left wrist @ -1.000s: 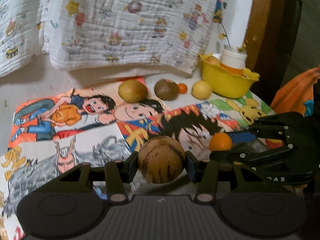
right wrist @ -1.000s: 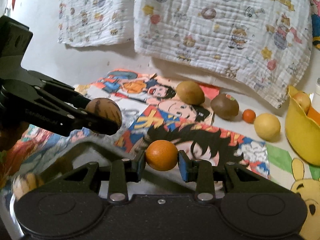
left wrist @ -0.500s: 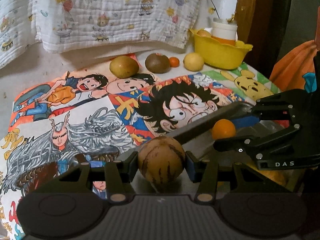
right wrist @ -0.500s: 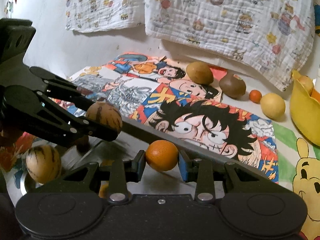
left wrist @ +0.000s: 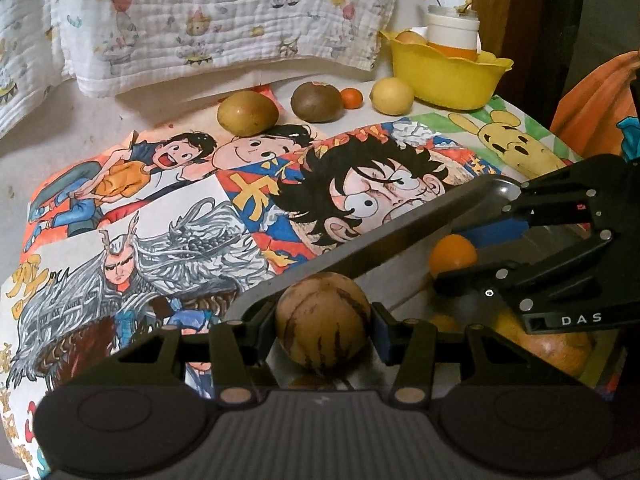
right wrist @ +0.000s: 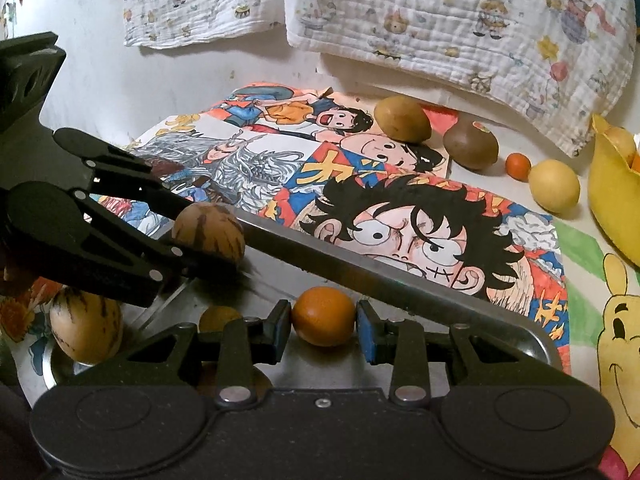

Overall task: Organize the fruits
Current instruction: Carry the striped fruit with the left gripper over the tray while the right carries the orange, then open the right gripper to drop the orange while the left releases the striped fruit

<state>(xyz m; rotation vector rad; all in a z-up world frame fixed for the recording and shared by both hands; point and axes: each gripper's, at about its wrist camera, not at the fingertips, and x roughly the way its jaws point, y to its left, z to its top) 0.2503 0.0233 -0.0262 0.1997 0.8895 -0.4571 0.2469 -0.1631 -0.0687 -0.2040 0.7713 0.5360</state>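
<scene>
My left gripper [left wrist: 323, 326] is shut on a round tan fruit with brown stripes [left wrist: 323, 322], held just over the metal tray [left wrist: 404, 236]. It also shows in the right wrist view [right wrist: 208, 234]. My right gripper [right wrist: 323, 322] is shut on a small orange [right wrist: 323, 316], low inside the same tray [right wrist: 400, 292]; the orange shows in the left wrist view [left wrist: 452, 254]. Another striped tan fruit [right wrist: 86, 330] and a small orange fruit [right wrist: 218, 318] lie in the tray.
At the back of the cartoon mat stand a green-yellow fruit [left wrist: 248, 112], a brown kiwi [left wrist: 317, 102], a tiny orange [left wrist: 352, 98] and a lemon [left wrist: 391, 96]. A yellow bowl [left wrist: 444, 76] with a jar stands back right. A printed cloth hangs behind.
Both grippers have pulled back and dropped toward the metal tray with their fruits still held. The tray rim now shows in front of both.
</scene>
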